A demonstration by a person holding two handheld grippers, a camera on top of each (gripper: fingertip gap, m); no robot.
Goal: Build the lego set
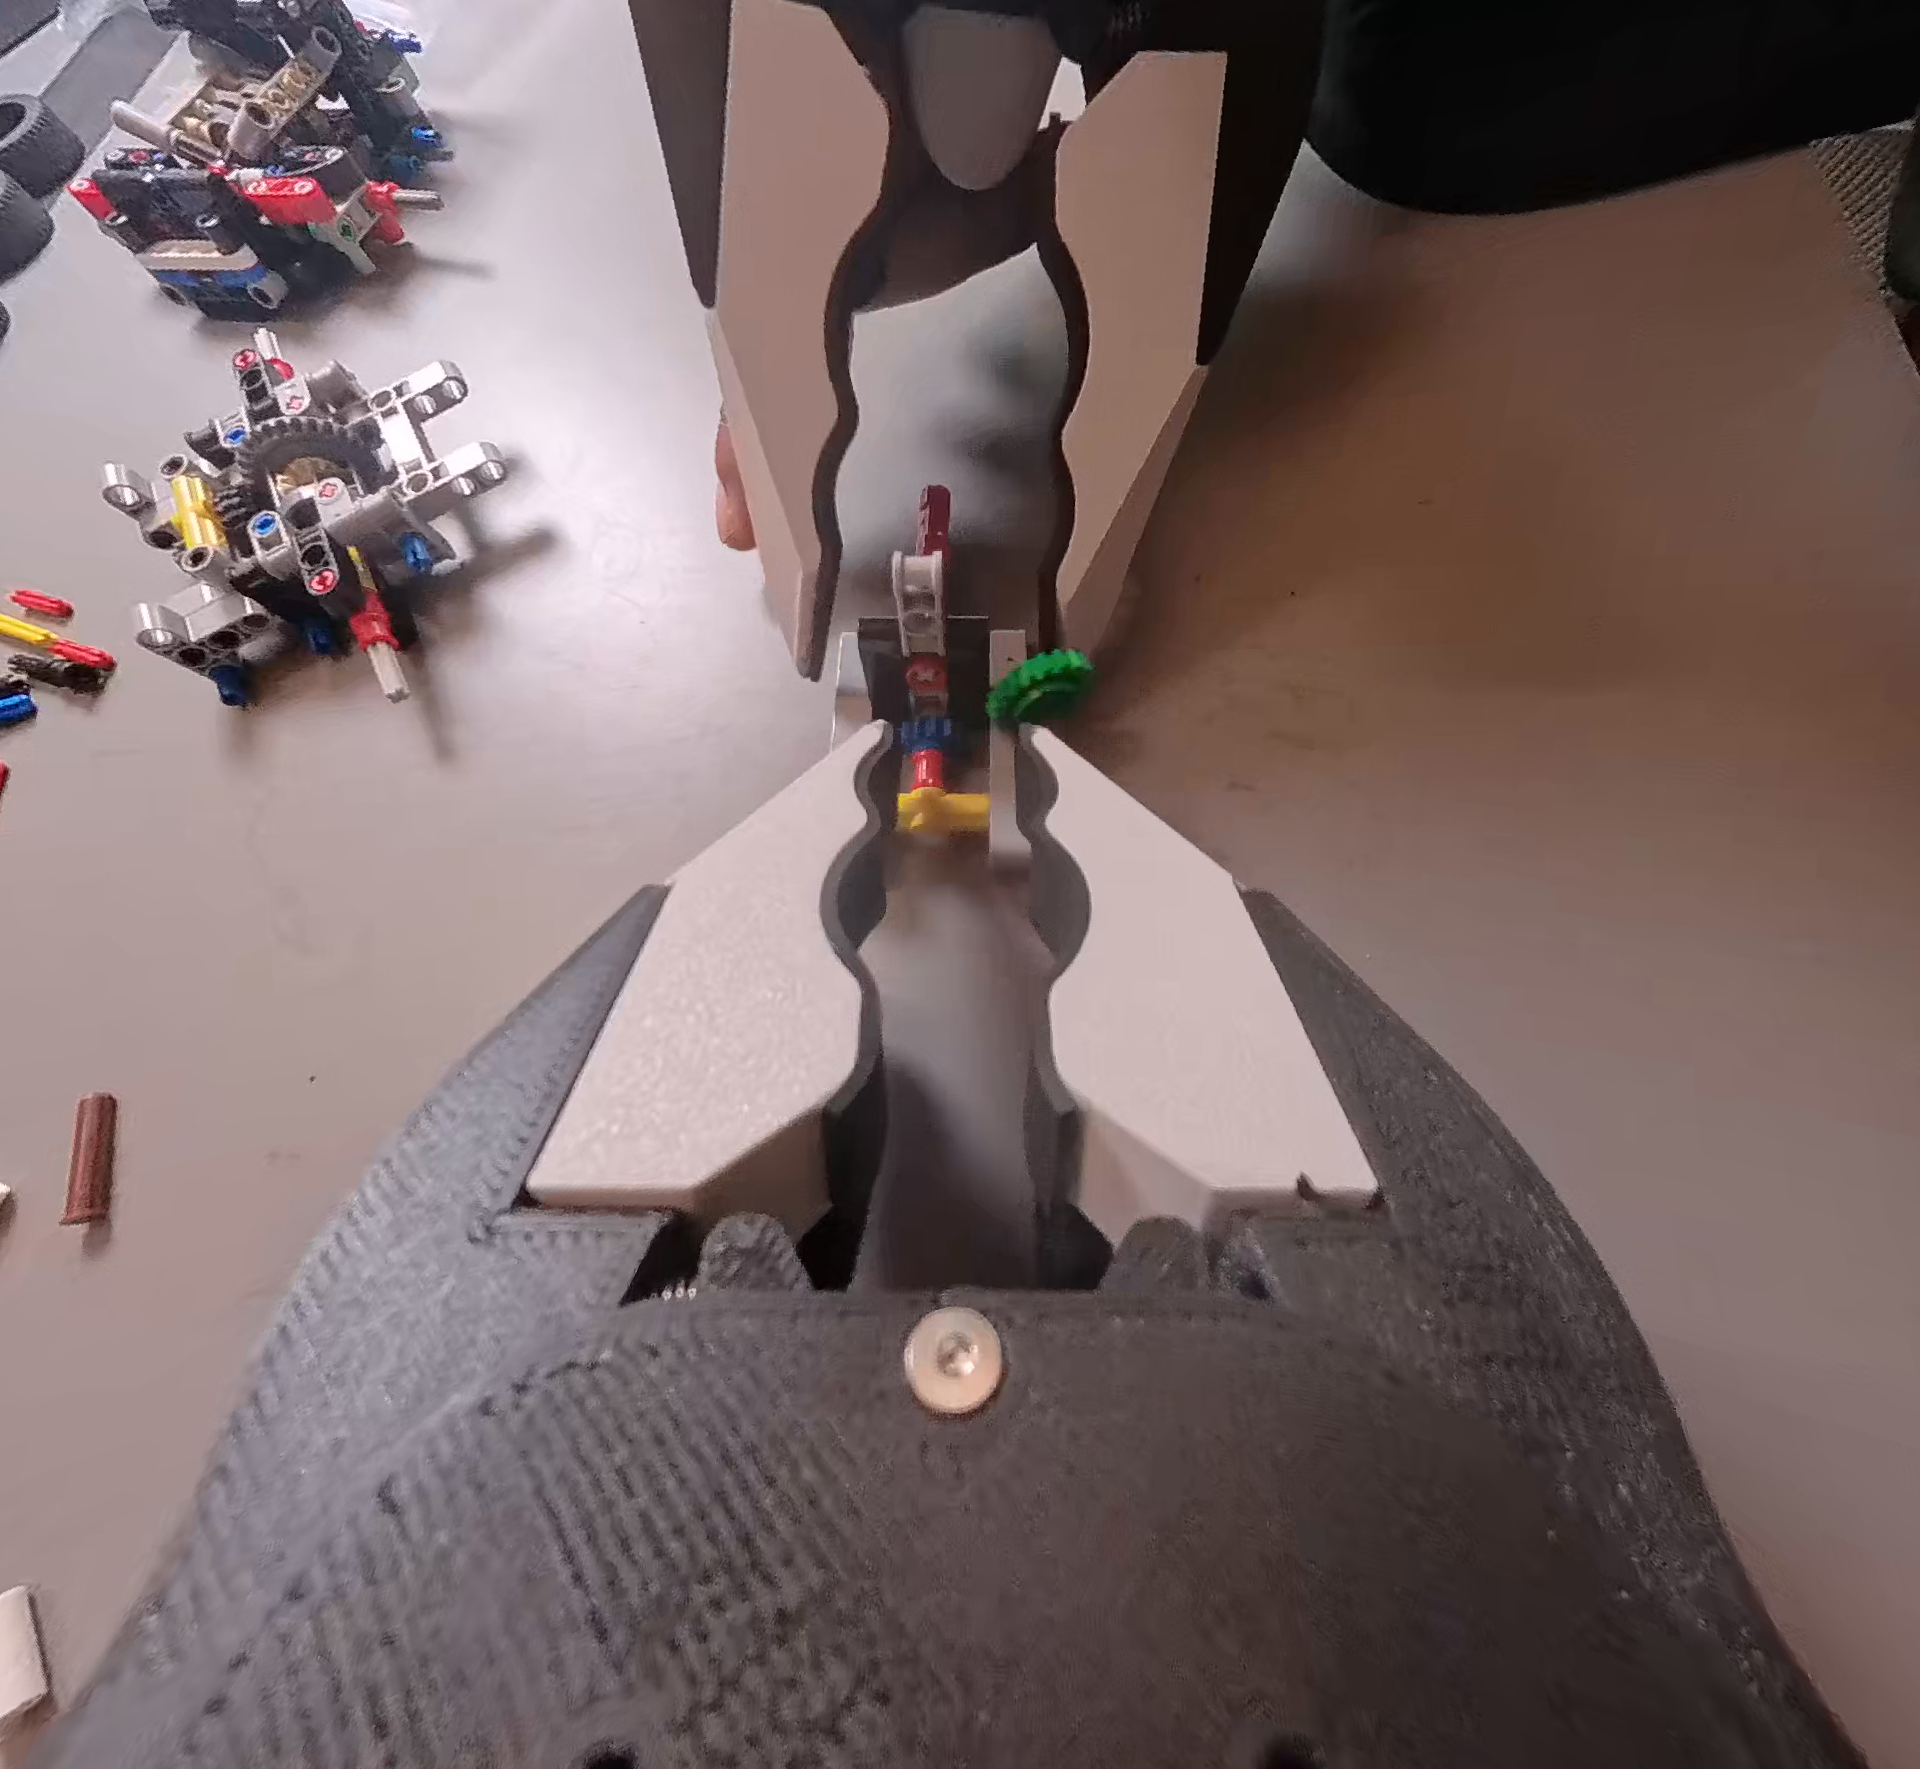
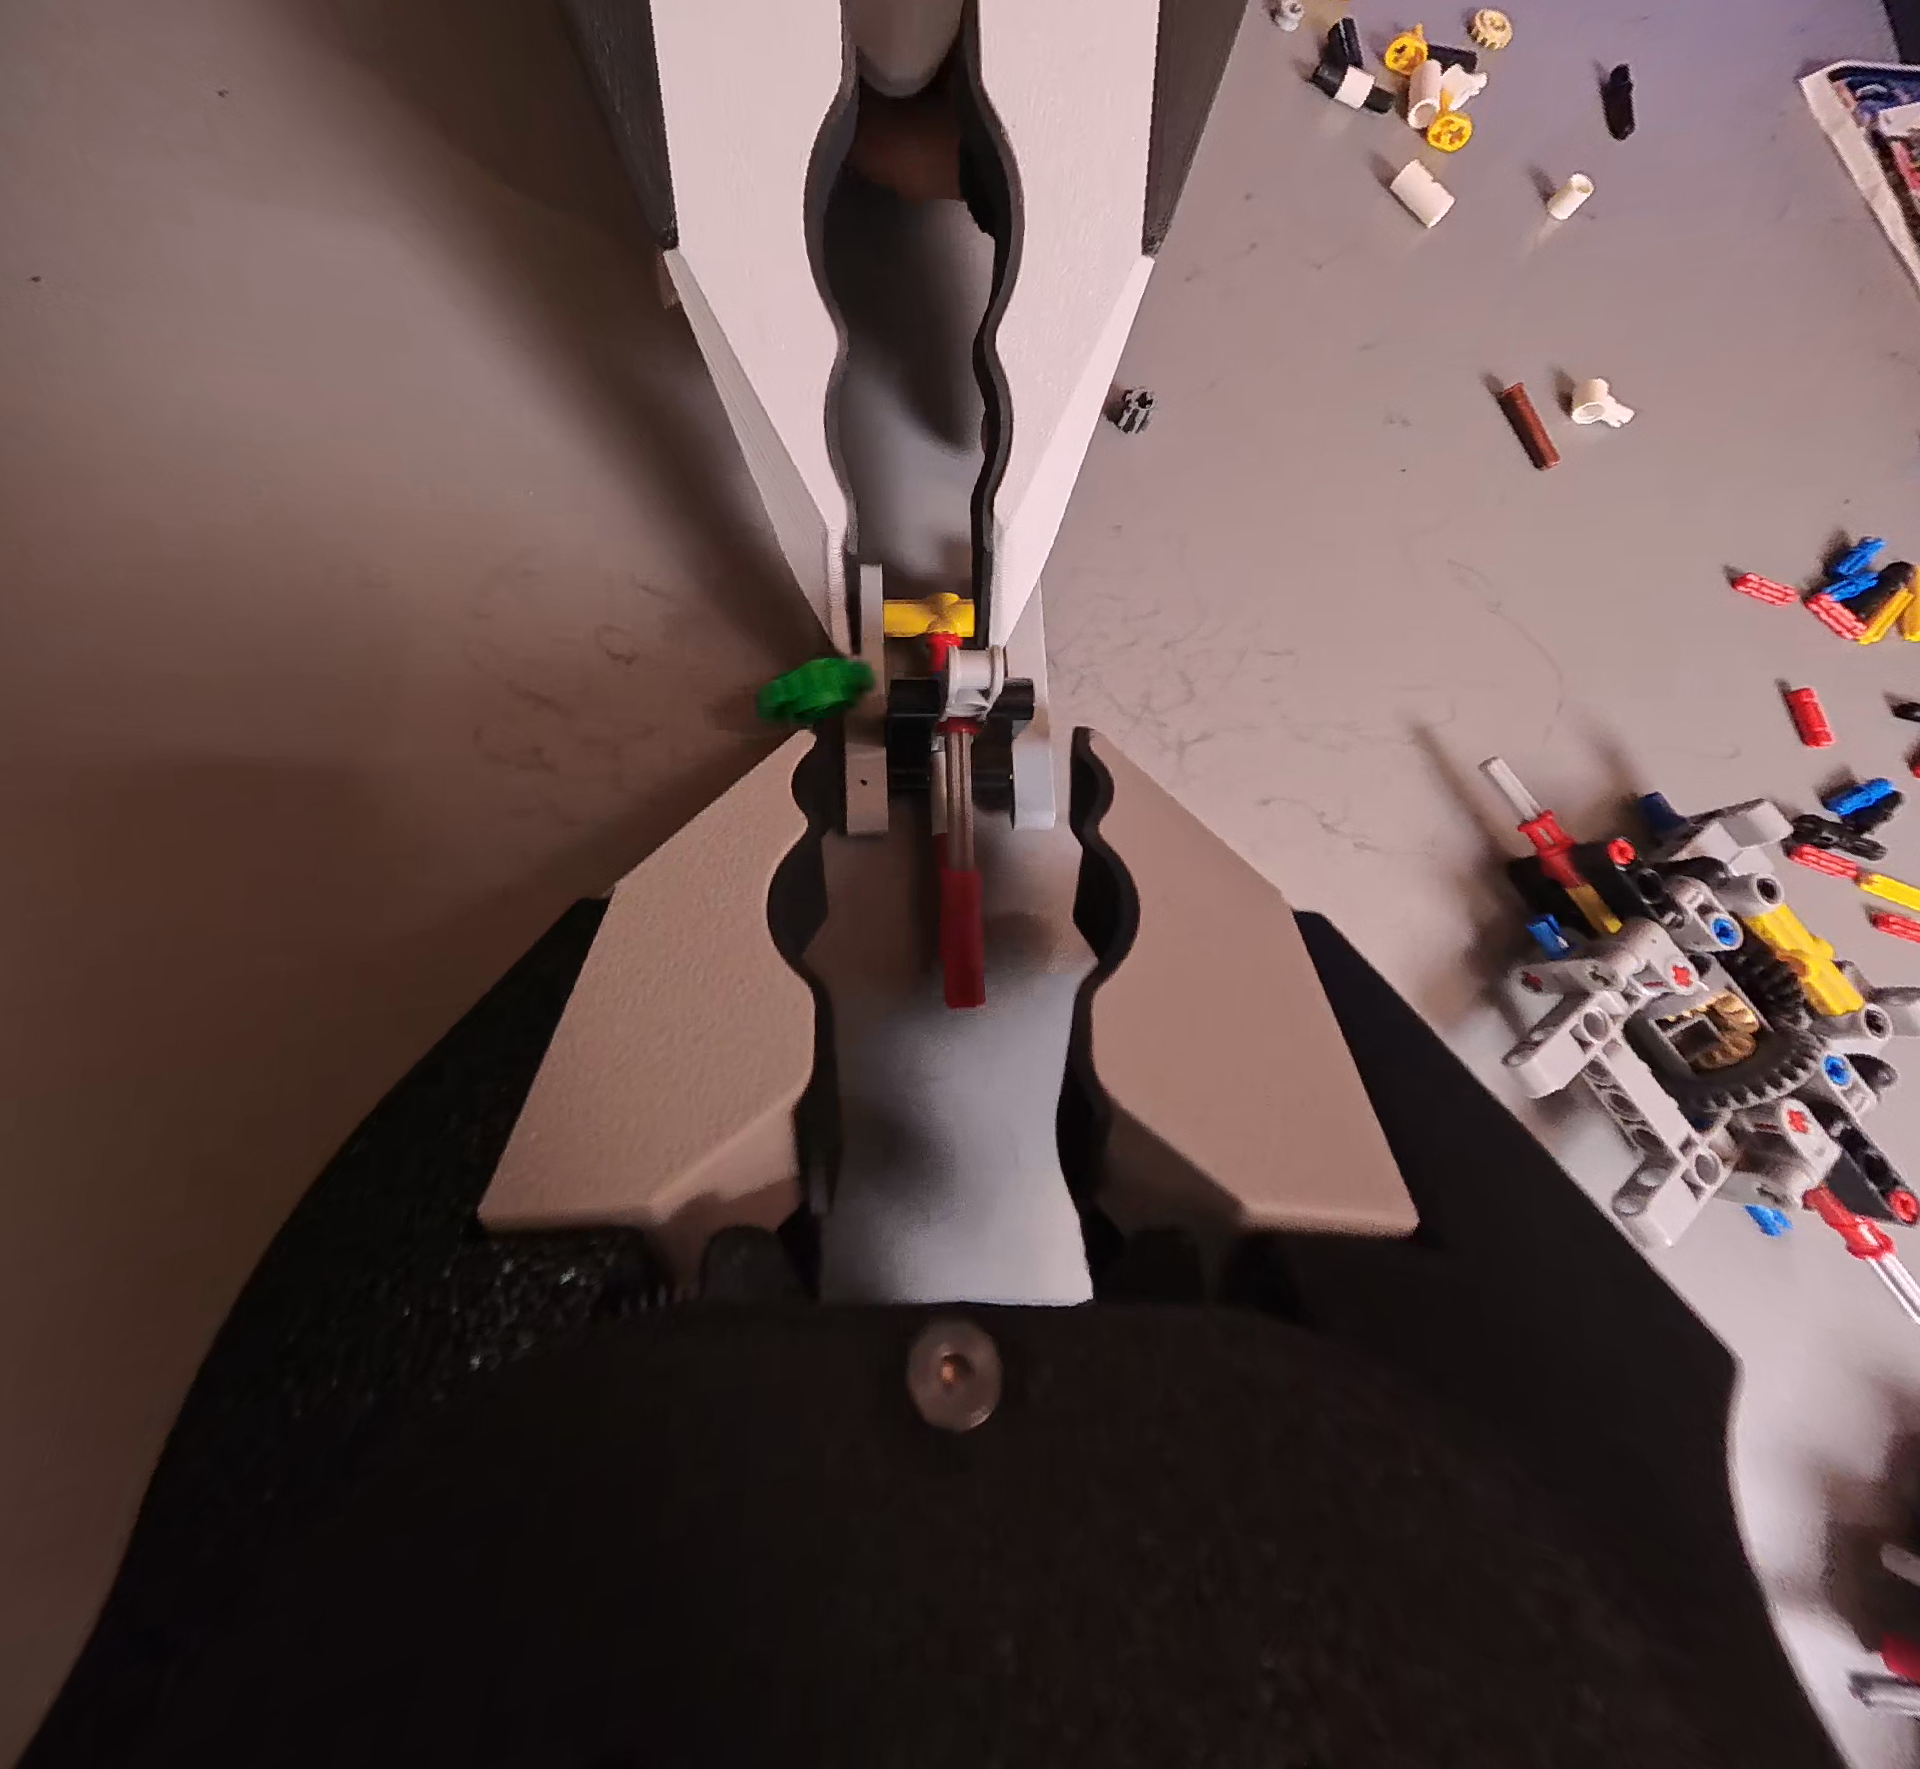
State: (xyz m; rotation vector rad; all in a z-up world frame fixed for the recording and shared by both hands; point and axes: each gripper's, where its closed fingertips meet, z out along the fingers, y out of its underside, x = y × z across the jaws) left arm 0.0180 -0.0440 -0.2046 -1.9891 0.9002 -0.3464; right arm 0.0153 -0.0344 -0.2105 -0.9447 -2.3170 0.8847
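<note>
A small brick gearbox assembly (image 1: 928, 680) is clamped end-on by the left gripper (image 1: 951, 732); the right gripper (image 2: 940, 743) is spread around it, pads clear; bare tabletop (image 1: 1455, 784) beside.

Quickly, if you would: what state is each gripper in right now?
Left gripper: shut on the small grey-and-black brick assembly.
Right gripper: open; one finger stands clear of that assembly.

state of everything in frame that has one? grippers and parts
left gripper: closed on the small assembly.
right gripper: open, straddling the same assembly, gap at one pad.
green gear: outside the fingers, against the assembly's side; attached or loose unclear.
gear-ring build: on the table, untouched.
brown pin: lying loose.
</note>
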